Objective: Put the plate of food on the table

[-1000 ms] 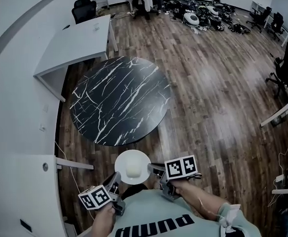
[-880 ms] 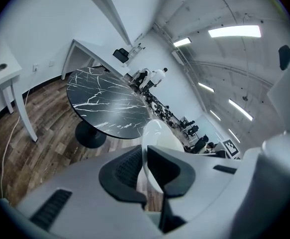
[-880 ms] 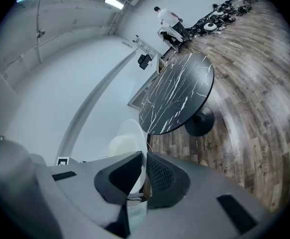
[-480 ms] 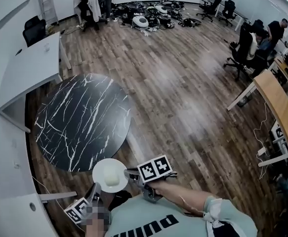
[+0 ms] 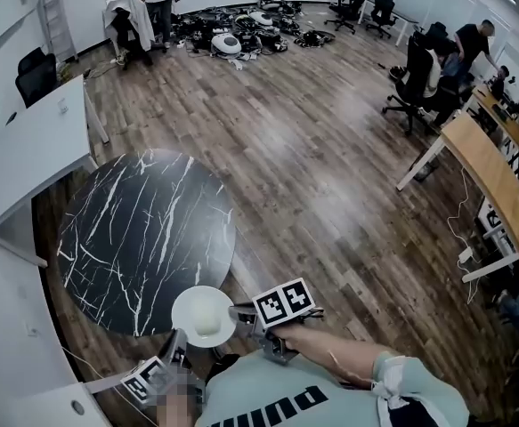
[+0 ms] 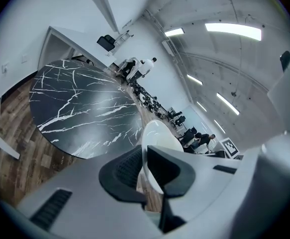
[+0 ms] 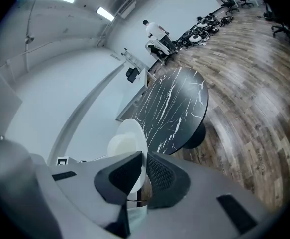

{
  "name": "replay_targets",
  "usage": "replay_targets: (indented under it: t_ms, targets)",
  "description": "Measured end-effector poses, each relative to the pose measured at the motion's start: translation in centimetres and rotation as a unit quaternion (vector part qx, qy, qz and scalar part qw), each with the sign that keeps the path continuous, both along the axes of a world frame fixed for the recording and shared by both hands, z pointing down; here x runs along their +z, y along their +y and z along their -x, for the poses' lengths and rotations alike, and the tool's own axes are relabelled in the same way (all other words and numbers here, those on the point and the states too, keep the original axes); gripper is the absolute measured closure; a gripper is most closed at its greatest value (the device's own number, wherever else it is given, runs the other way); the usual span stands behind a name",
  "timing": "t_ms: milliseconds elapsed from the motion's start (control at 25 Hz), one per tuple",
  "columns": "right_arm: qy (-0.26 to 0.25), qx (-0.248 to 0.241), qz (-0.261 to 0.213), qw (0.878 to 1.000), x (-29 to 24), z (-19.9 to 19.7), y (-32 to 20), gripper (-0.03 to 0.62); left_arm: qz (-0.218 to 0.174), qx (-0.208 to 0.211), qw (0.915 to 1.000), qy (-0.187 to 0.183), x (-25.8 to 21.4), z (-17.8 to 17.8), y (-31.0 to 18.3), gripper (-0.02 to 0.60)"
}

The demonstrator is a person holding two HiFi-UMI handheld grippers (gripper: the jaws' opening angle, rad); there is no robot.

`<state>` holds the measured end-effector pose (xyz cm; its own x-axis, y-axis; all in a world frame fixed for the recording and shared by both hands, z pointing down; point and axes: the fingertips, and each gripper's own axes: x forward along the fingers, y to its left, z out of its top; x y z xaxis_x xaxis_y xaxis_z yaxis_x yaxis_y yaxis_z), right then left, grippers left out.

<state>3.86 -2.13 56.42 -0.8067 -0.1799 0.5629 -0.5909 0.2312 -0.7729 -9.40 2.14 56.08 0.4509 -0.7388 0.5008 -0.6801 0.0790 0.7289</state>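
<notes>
We record the plate as held in the air, not yet set down. It hangs level between the two grippers, and the food, a pale lump, sits at its middle.

The left gripper is clamped on the plate's left rim. In its own view the rim runs edge-on between the two dark pads, with no gap to see. The right gripper is clamped on the opposite rim in the same way, with the white edge pinched between its pads. Each gripper thus meets the plate directly ahead of its jaws, and neither is nearer than the other.

The plate is round, so it has no long axis to align.

The relation that governs the next move is plate to worktop. In the head view the plate lies at the near edge of the round black worktop. Only its far rim overlaps that edge, and most of it is over the wooden floor. The bare marble lies ahead and slightly to the left. We judge that both grippers must carry the plate forward together, keeping it level, and then lower it
</notes>
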Motion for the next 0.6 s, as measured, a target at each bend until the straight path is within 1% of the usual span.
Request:
replay_targets:
  t_ms: [400, 600]
  targets:
    - [0.008, 0.043, -0.005, 0.999, 0.1, 2.9, -2.7, 0.56, -0.012, 0.047, 0.9988, 0.008, 0.1, 3.2, -3.9, 0.545]
    - [0.009, 0.067, -0.006, 0.998, 0.4, 4.0, -3.3, 0.56, -0.017, 0.075, 0.997, 0.009, 0.4, 4.4, -5.0, 0.545]
